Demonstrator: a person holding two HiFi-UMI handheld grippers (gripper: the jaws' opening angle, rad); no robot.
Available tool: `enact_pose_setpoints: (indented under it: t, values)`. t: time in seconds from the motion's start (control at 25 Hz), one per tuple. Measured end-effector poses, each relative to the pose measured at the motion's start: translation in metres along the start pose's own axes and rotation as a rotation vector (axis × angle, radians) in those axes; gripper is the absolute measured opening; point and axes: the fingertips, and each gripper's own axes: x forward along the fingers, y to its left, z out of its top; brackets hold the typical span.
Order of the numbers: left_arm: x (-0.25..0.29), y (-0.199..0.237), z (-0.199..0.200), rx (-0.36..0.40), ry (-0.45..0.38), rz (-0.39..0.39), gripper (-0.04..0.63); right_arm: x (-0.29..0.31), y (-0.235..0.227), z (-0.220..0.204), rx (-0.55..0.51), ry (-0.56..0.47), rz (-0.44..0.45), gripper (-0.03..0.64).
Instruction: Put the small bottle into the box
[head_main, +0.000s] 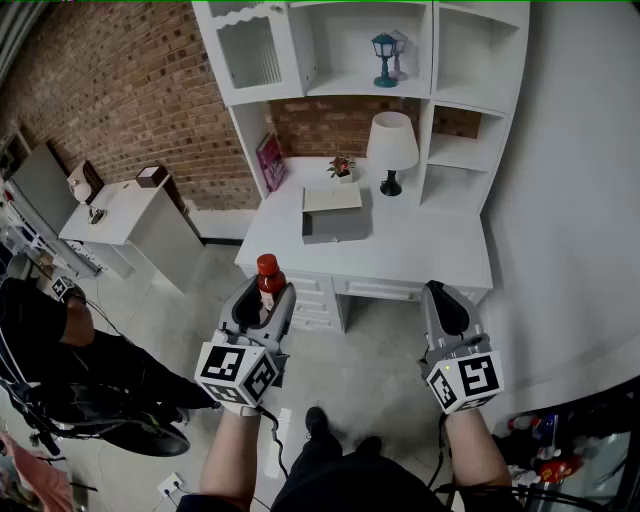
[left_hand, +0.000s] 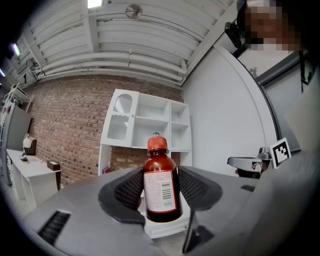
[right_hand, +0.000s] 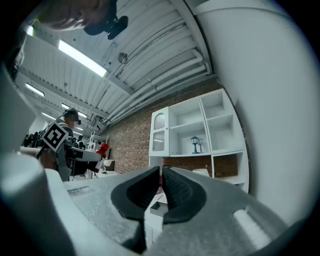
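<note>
— Where's the small bottle (left_hand: 160, 182) right now?
— Upright in the left claw (head_main: 268, 293). The two dark ribbed pads press on its sides, one on each, so the claw is closed on it, just as wide as the bottle's body
— What does it look like?
— Dark brown, with a red cap and a white label whose barcode faces the claw's camera. The cap sticks up above the pads
— And where is that in the room?
— In the air on the near side of the white counter (head_main: 425, 255), off its left near corner, over the floor (head_main: 380, 370). It isn't touching the counter
— The box (head_main: 336, 226)?
— Grey, sitting on the counter left of the middle, farther away than the bottle and well apart from it. There's a pale panel at its top; whether that's a raised lid I can't tell from the head view
— What's around it?
— A white lamp (head_main: 391, 140) on a black foot to its far right, a little potted plant (head_main: 342, 167) just behind it, and a pink book (head_main: 270, 160) leaning at the far left. The white shelf unit (head_main: 470, 60) rises behind all of it, against a brick wall
— The right claw (head_main: 447, 296)?
— Held on the right, by the counter's right near corner, about as near as the other one. Its pads are all but together, with only a thin slit between them and nothing in it
</note>
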Motion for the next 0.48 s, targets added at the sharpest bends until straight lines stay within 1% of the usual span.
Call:
enact_pose_setpoints:
  t: [0.16,0.48]
  values:
    - [-0.008,0.006,-0.003,0.011,0.0,-0.008,0.213,0.0,0.008,0.001,0.014,-0.023,-0.008,0.012]
    - [-0.021,0.017,-0.001,-0.014,-0.005,-0.006,0.213,-0.006,0.027,0.008,-0.002,-0.034,0.005,0.012]
